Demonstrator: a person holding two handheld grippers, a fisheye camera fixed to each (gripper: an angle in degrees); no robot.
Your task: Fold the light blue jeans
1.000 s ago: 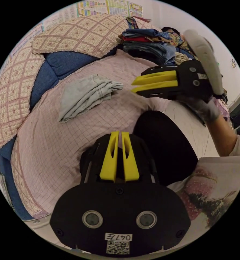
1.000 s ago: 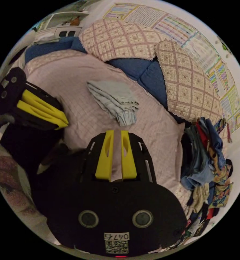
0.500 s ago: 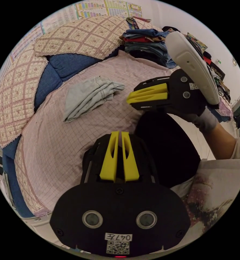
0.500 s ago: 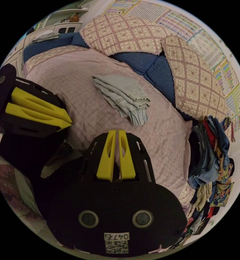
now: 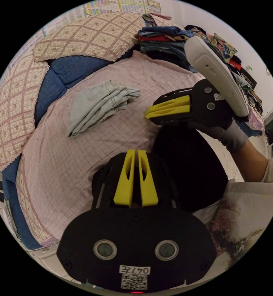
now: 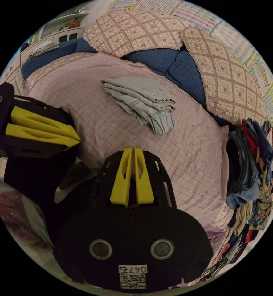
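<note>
The light blue jeans (image 5: 96, 106) (image 6: 141, 101), soft denim folded into a thick bundle, lie on the pink checked bed cover (image 5: 81, 160) at eleven o'clock from the left gripper (image 5: 136, 152). Its yellow jaws sit nearly closed, empty. The right gripper (image 5: 147, 112) (image 6: 132, 151), jaws together, grips nothing. A heaped clothes pile (image 6: 250, 178) sits at three o'clock; quilted cushions (image 6: 136, 34) lie beyond.

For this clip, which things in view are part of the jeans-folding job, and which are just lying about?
Job in hand:
- light blue jeans, folded on the checked bed cover
- left gripper, held clear
- right gripper, held clear

Lying about:
- pile of clothes at the bed's edge
- quilted cushions
</note>
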